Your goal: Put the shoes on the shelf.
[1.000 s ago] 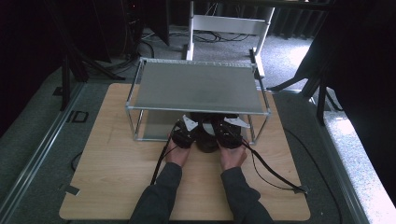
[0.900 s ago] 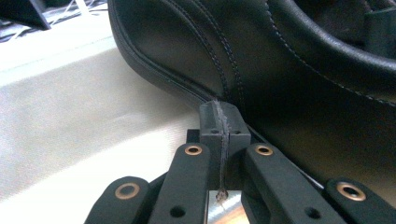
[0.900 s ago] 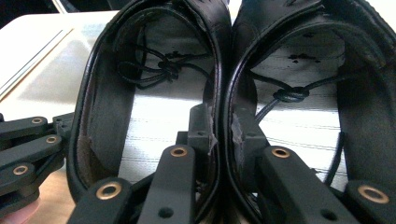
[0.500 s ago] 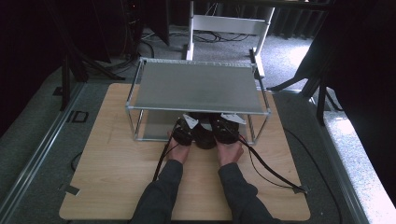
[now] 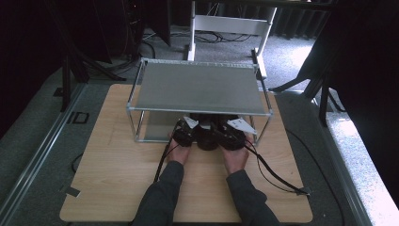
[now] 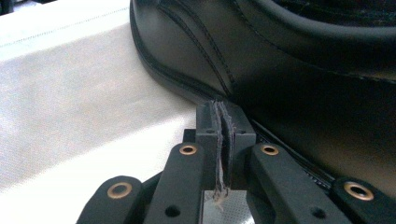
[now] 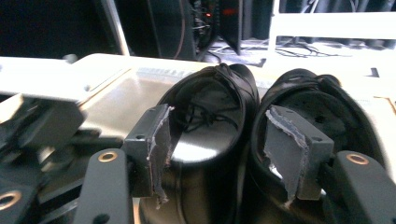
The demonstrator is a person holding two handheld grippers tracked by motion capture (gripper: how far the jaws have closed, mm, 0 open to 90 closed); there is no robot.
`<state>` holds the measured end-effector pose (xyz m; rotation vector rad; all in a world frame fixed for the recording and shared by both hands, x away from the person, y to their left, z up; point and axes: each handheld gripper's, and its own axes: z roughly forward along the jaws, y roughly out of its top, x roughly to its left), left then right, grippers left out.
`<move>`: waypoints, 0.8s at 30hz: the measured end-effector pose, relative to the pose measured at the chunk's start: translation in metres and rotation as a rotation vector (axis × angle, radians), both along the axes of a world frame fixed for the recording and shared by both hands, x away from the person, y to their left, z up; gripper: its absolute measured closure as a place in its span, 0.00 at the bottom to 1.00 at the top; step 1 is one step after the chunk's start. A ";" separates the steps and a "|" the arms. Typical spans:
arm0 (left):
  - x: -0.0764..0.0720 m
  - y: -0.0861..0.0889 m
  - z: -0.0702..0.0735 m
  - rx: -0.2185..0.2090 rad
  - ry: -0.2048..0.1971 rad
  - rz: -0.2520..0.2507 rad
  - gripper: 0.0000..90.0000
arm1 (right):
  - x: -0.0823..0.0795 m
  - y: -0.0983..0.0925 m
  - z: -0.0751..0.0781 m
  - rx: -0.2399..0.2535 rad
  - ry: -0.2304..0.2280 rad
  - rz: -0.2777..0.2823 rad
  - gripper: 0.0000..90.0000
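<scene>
Two black leather shoes stand side by side on the lower level of a metal rack (image 5: 197, 87). In the right gripper view the left shoe (image 7: 210, 107) and the right shoe (image 7: 327, 102) show their openings. My right gripper (image 7: 219, 149) is open; its jaws have just been opening. The shoes' neighbouring collars sit between its pads without being pressed. My left gripper (image 6: 223, 135) lies low beside a shoe's side (image 6: 289, 79). Its jaws have just eased apart slightly, but the pads nearly touch with nothing between them. From above, the left gripper (image 5: 183, 134) and the right gripper (image 5: 233, 134) flank a shoe (image 5: 207, 137).
The rack stands on a wooden table (image 5: 117, 174), its top shelf overhanging the shoes and grippers. Its corner posts (image 5: 139, 127) frame the front opening. Cables (image 5: 273, 174) trail from the grippers across the table. A white frame (image 5: 230, 23) stands behind the table.
Both hands stay at the rack's front opening; the right hand has shifted slightly. Nothing else differs visibly from above.
</scene>
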<state>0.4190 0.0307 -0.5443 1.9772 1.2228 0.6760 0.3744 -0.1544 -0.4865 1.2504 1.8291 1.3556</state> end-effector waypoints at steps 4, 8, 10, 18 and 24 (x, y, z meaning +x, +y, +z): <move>0.000 0.000 0.000 0.002 0.000 -0.002 0.97 | -0.019 -0.024 -0.003 -0.032 -0.014 0.009 0.44; 0.000 0.000 0.000 0.004 0.001 -0.004 0.97 | -0.024 -0.048 -0.024 -0.072 0.081 0.002 0.49; 0.000 0.000 0.001 0.007 0.000 -0.005 0.97 | -0.020 -0.053 -0.035 -0.084 0.130 0.008 0.54; 0.005 0.000 0.002 0.024 0.005 0.002 0.98 | -0.017 -0.053 -0.045 -0.065 0.178 -0.014 0.59; 0.012 0.004 0.001 0.023 0.011 0.038 0.96 | -0.016 -0.044 -0.044 -0.047 0.184 -0.002 0.56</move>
